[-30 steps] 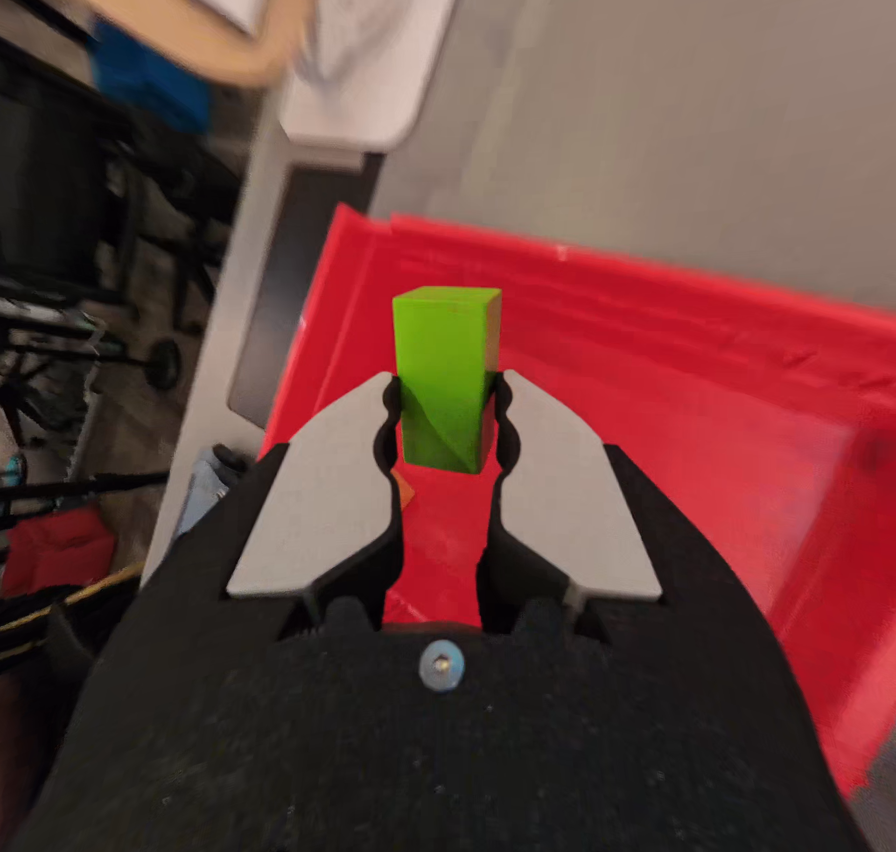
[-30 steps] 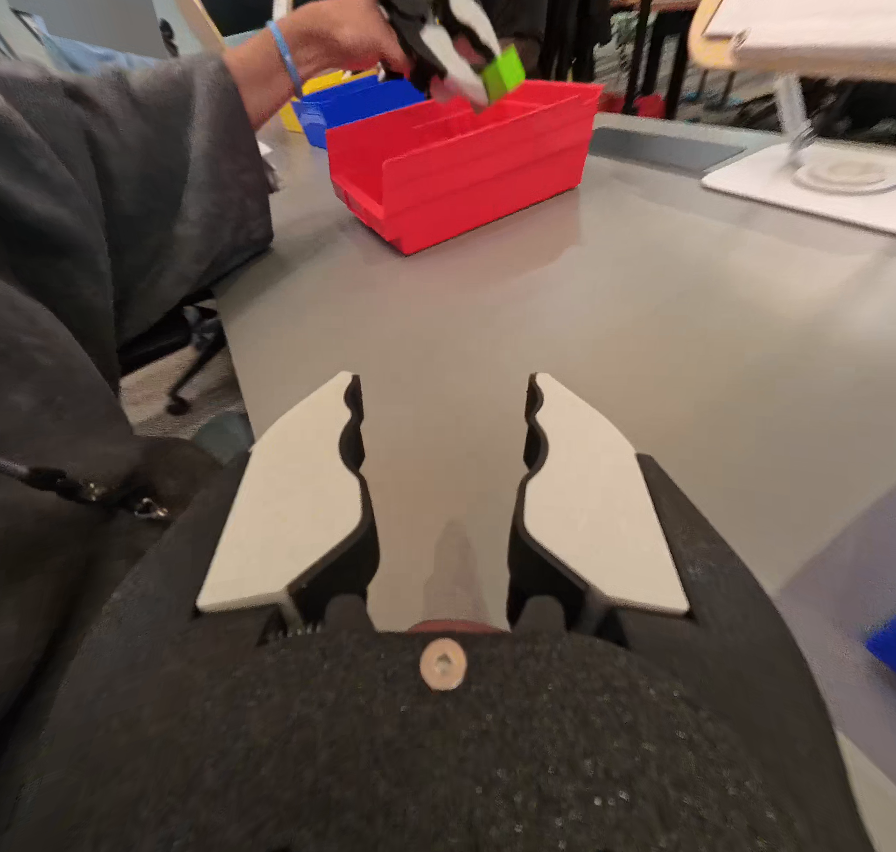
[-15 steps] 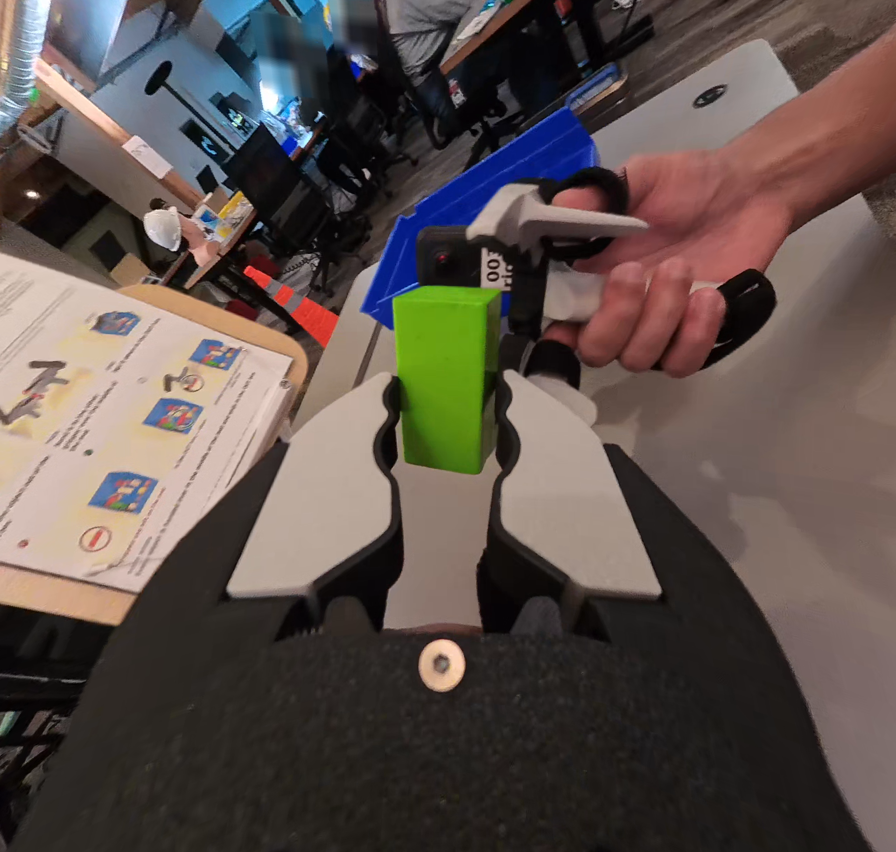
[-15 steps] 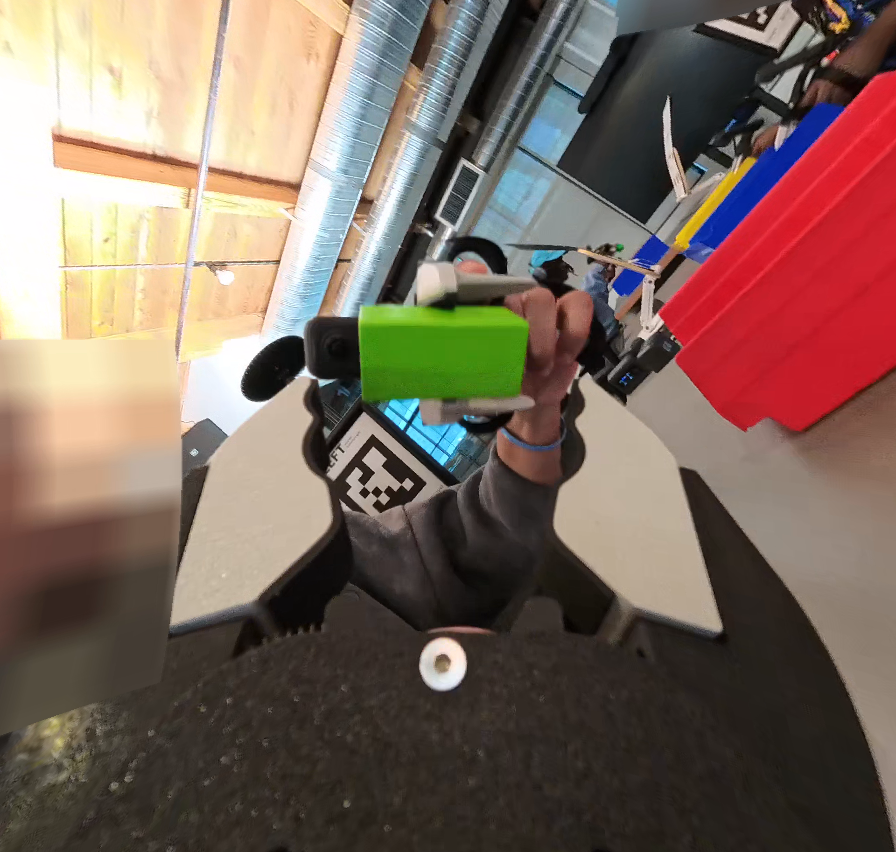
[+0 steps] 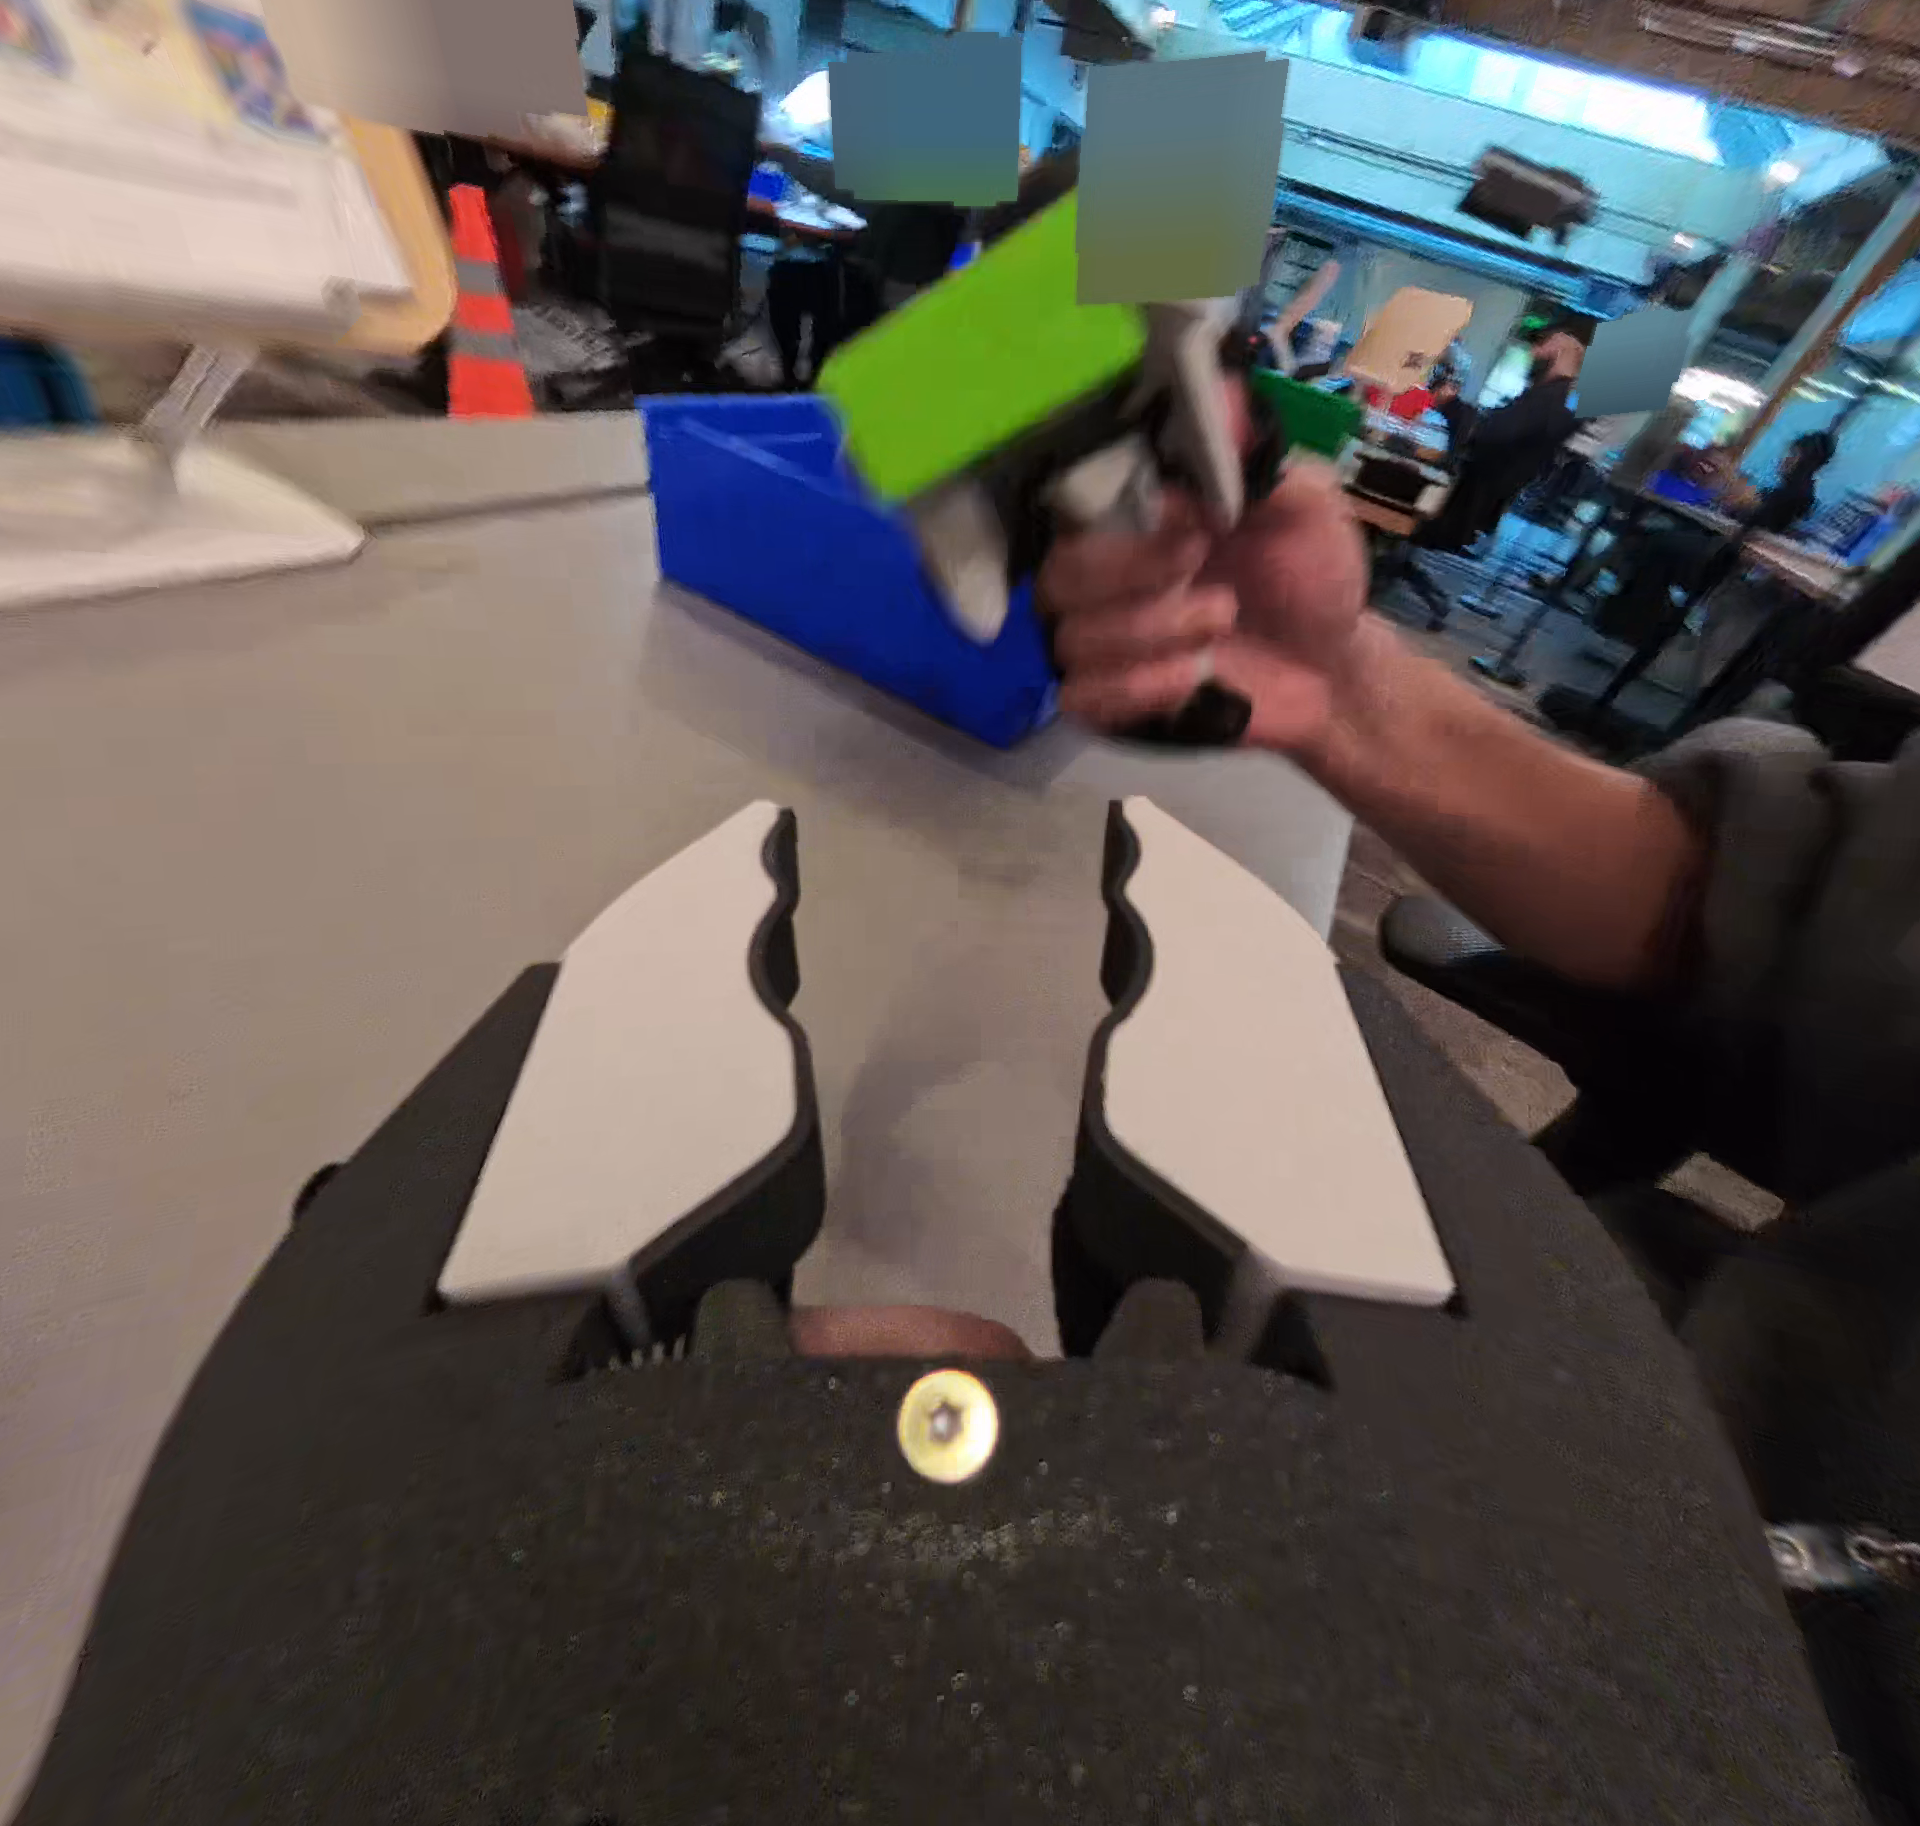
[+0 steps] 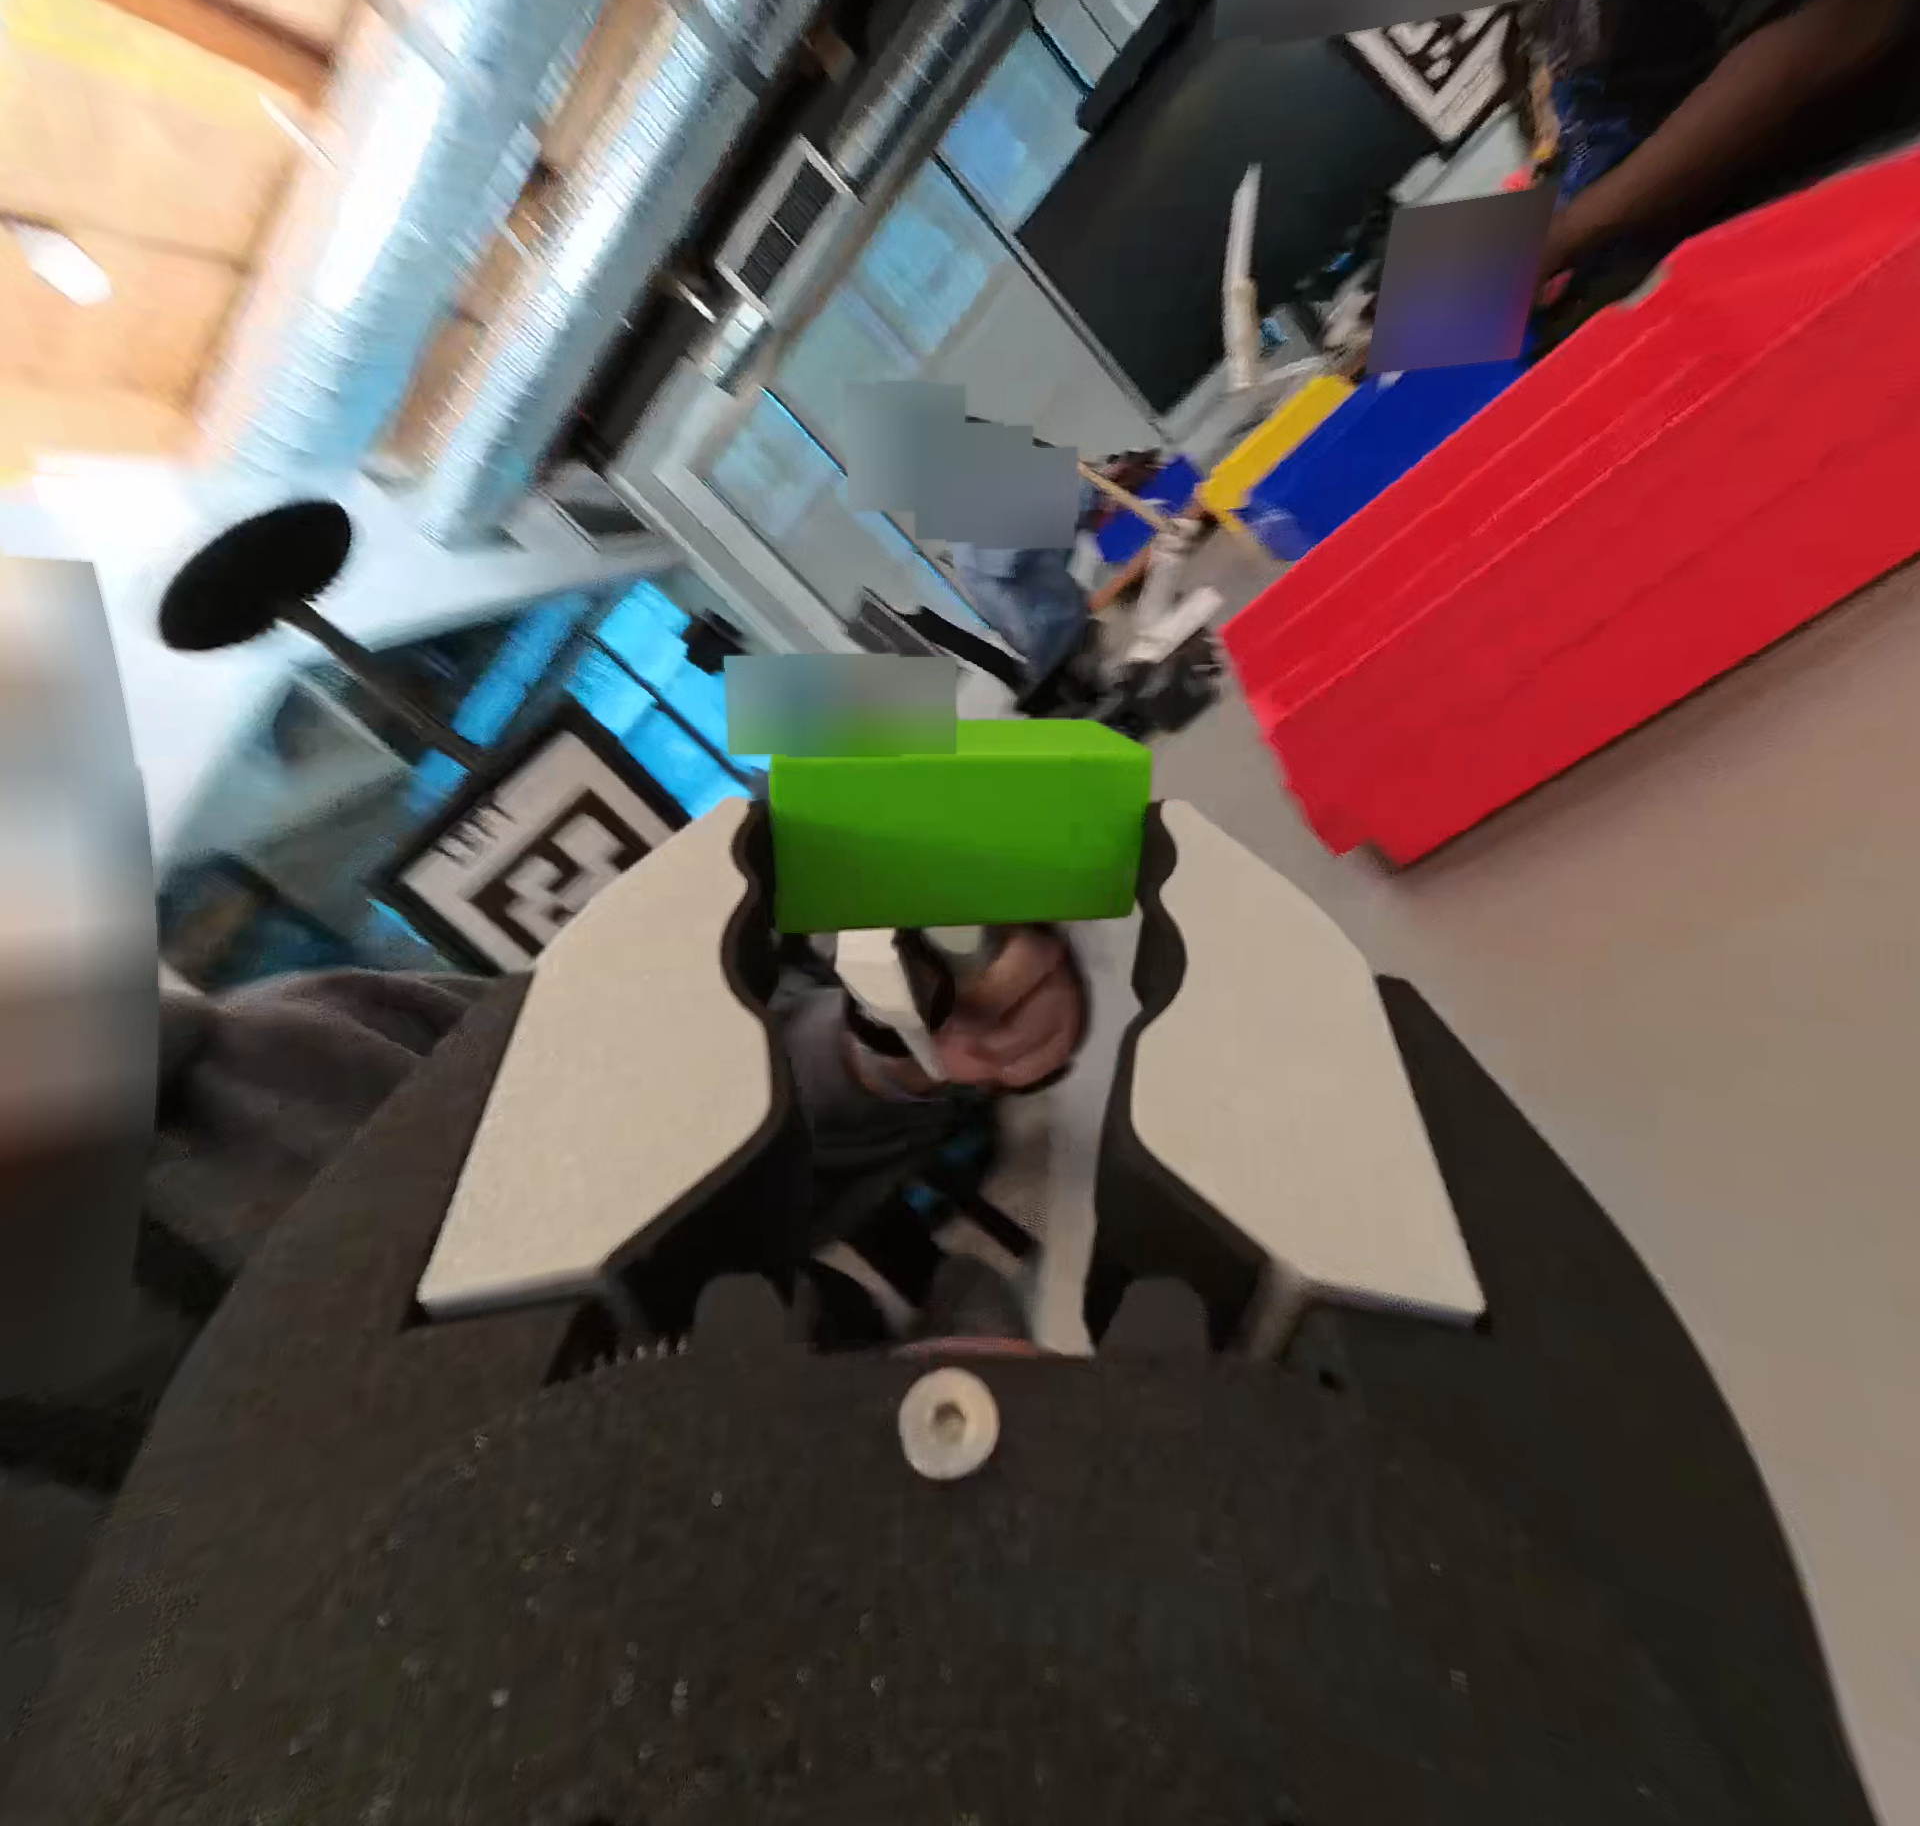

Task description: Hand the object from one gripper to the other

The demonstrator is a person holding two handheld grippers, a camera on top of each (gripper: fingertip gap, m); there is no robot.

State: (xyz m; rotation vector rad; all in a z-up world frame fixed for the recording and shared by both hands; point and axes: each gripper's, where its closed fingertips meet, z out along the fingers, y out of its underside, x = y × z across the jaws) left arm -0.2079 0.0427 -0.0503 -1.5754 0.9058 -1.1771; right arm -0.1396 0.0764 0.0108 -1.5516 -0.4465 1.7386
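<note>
Your right tongs (image 6: 958, 826) clamp the green block (image 6: 956, 836) endwise; your left tongs (image 5: 948, 846), spread and empty, free it for transfer.

Green block (image 6: 956, 826), red bin (image 6: 1579, 623), blue bin (image 5: 821, 540), grey table (image 5: 312, 789).

In the left wrist view the green block (image 5: 977, 379) is smeared by motion and its upper corner is covered, so where the far right gripper (image 5: 1049, 488) touches it cannot be told. The blue bin (image 5: 790, 540) is partly hidden behind them. In the right wrist view the red bin (image 6: 1621, 550) runs off the right edge, and the hand (image 6: 1003, 1023) below the block is mostly hidden.
</note>
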